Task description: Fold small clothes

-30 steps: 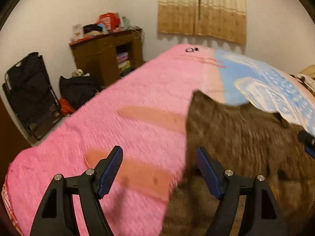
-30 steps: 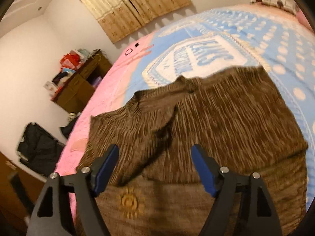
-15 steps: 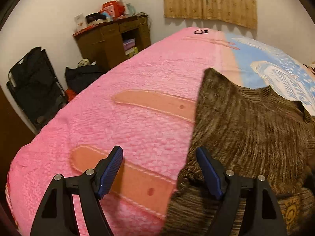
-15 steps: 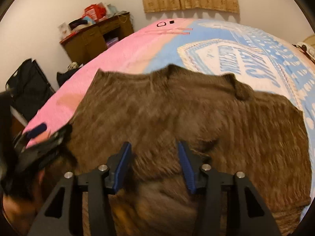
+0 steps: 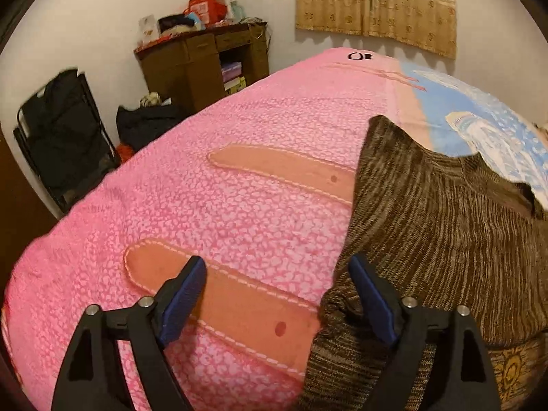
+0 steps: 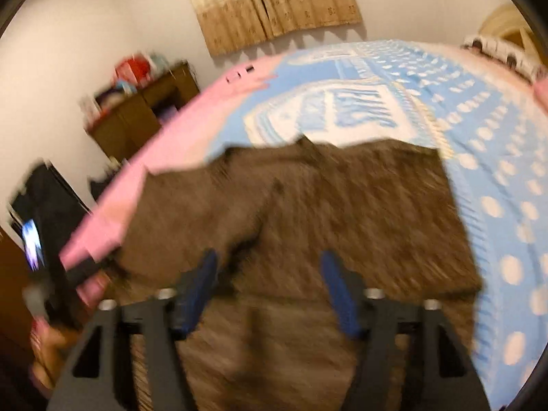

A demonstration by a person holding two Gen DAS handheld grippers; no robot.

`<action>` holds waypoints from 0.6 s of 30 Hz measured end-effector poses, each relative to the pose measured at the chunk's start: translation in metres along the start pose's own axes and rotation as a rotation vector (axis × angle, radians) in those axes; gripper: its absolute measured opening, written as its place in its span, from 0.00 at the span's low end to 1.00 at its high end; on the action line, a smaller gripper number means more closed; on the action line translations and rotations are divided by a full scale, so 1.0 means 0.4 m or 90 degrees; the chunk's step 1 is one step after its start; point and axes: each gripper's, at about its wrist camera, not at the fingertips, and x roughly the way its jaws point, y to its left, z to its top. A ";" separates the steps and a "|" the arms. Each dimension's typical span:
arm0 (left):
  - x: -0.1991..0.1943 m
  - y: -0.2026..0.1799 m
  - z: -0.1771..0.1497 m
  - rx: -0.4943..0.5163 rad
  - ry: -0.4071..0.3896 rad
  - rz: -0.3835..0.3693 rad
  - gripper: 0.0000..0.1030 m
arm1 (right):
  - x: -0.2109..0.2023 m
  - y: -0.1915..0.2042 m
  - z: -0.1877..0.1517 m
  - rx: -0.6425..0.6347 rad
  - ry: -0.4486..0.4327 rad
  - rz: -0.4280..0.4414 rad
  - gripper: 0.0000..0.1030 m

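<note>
Left wrist view: both grippers let go of a brown knit sweater (image 5: 445, 226) lying on the bed (image 5: 239, 205).

A second earlier the sweater's near-left flap hung loose and its folds were uneven; now it lies flatter, its left edge over the pink half of the bed cover and its collar toward the blue half, suggesting one fold is laid and the next grasp is due. The sweater's long axis runs from the hem, nearest the grippers, away to the collar, which points toward the curtain (image 5: 376, 3). The left gripper (image 5: 277, 294) hangs over the sweater's left edge, jaws opening wide, nothing pinched, its right finger resting at the knit. The right gripper (image 6: 270, 294), badly blurred, hovers over the sweater's middle, jaws opening, cloth below them but not clamped.
</note>
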 end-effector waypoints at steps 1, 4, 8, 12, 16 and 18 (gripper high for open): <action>0.004 0.009 0.000 -0.014 0.005 -0.008 0.88 | 0.037 0.007 0.023 -0.003 -0.002 -0.017 0.72; 0.007 0.012 -0.002 -0.022 0.006 -0.010 0.90 | 0.149 0.045 0.048 -0.031 0.046 -0.062 0.69; 0.010 0.008 0.001 -0.021 0.009 0.000 0.93 | 0.210 0.089 0.042 -0.093 0.059 -0.084 0.11; 0.014 0.006 0.002 -0.025 0.013 0.015 0.96 | 0.200 0.115 0.072 -0.136 0.008 -0.124 0.09; 0.016 0.005 0.004 -0.025 0.013 0.019 0.97 | 0.269 0.093 0.077 -0.148 0.056 -0.142 0.09; 0.019 0.012 0.004 -0.034 0.016 0.009 0.97 | 0.241 0.079 0.095 -0.127 0.033 -0.119 0.10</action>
